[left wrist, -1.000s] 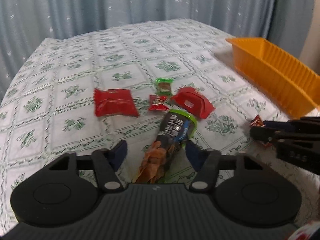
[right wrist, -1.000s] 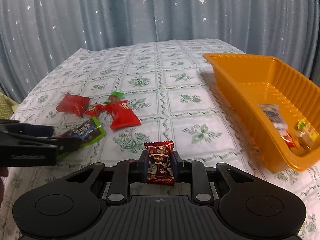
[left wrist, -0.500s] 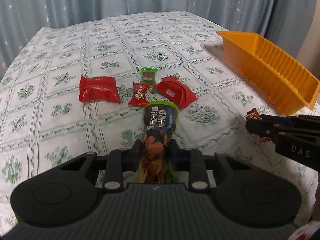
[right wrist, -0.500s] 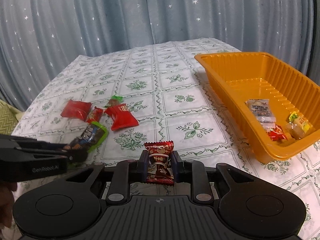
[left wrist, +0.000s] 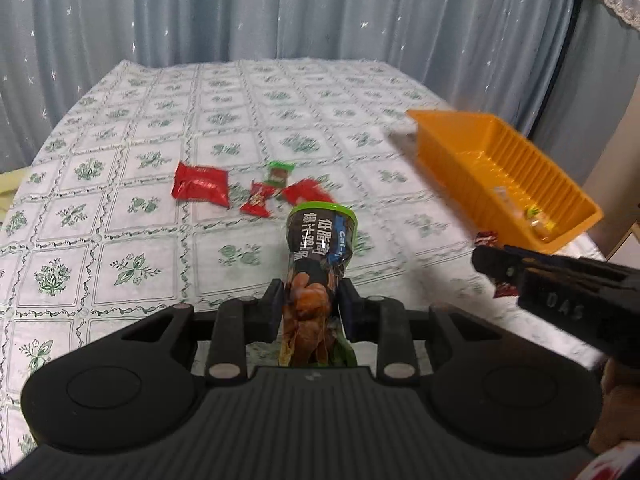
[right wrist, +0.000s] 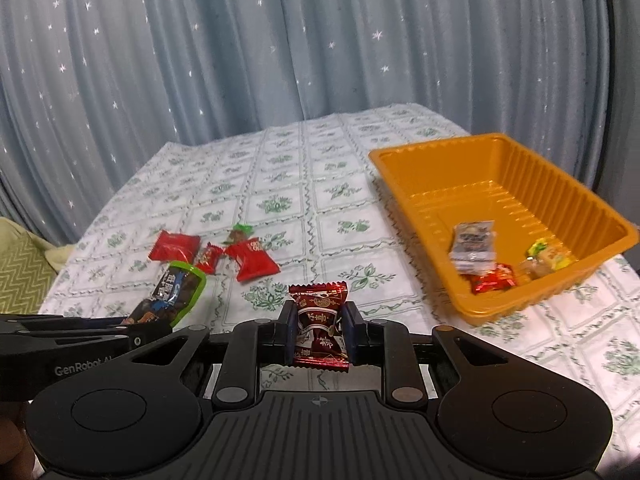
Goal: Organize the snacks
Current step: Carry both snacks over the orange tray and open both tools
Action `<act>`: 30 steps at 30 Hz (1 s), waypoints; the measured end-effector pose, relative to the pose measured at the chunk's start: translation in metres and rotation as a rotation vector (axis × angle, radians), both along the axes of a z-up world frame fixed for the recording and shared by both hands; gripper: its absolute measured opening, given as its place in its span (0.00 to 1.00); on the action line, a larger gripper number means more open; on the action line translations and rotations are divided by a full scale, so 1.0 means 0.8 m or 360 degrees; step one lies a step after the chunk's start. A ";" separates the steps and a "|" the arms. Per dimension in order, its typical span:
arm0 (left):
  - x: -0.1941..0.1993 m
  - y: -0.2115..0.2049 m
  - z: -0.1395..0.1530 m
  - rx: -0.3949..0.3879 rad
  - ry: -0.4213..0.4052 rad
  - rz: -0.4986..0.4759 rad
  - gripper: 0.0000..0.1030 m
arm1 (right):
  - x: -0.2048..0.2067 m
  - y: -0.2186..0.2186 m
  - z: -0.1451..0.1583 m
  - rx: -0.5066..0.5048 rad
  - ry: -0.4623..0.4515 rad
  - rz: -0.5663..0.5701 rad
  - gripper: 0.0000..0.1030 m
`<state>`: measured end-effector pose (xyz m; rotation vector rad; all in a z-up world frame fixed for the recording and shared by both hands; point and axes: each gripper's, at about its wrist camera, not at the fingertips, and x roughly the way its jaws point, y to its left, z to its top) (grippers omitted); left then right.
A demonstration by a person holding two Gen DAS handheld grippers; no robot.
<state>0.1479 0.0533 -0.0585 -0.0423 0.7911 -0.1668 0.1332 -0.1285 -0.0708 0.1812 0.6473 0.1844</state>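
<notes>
1. Left wrist view: my left gripper (left wrist: 308, 306) is clamped on a long dark snack packet with a green rim and printed white characters (left wrist: 318, 248). The jaws have just been closing, and the pads now press on both sides of the packet's lower part. The packet's green end stands above the table.
2. Right wrist view: my right gripper (right wrist: 319, 332) is clamped on a small dark-red wrapped candy with crimped ends (right wrist: 319, 322), held upright between the pads.
3. Both grippers are over a table covered with a white cloth printed with green floral squares (right wrist: 280, 184).
4. An orange ribbed plastic tray (right wrist: 420, 168) sits on the cloth to the right. It holds a grey packet (right wrist: 474, 246), a red wrapper (right wrist: 492, 282) and a yellow-green sweet (right wrist: 548, 256), all grouped at its near end.
5. Four snacks lie together on the cloth, well apart from the tray: a flat red pouch (right wrist: 175, 245), a small red candy (right wrist: 209, 257), a larger red pouch (right wrist: 251, 261) and a green-ended candy (right wrist: 239, 233).
6. A pale blue curtain with white stars (right wrist: 280, 48) hangs behind the table.
</notes>
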 end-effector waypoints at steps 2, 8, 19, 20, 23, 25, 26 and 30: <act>-0.009 -0.009 0.011 0.0001 -0.0024 -0.0005 0.25 | -0.009 -0.007 0.008 0.0004 -0.0012 -0.0011 0.23; -0.033 -0.036 0.038 -0.0006 -0.0079 -0.0020 0.25 | -0.035 -0.028 0.029 -0.0009 -0.0039 -0.0045 0.23; -0.056 -0.075 0.057 -0.0031 -0.0104 -0.0084 0.25 | -0.064 -0.066 0.050 0.0001 -0.0059 -0.0110 0.23; -0.056 -0.078 0.058 -0.0031 -0.0107 -0.0092 0.25 | -0.065 -0.068 0.051 0.0001 -0.0060 -0.0119 0.23; -0.057 -0.085 0.062 -0.0031 -0.0114 -0.0111 0.25 | -0.068 -0.076 0.055 0.0003 -0.0064 -0.0138 0.23; -0.057 -0.090 0.064 -0.0032 -0.0118 -0.0123 0.25 | -0.069 -0.081 0.057 0.0004 -0.0067 -0.0152 0.23; -0.056 -0.092 0.065 -0.0033 -0.0120 -0.0129 0.26 | -0.070 -0.083 0.058 0.0005 -0.0069 -0.0160 0.23; -0.053 -0.102 0.069 -0.0039 -0.0129 -0.0159 0.25 | -0.070 -0.093 0.061 0.0008 -0.0072 -0.0190 0.23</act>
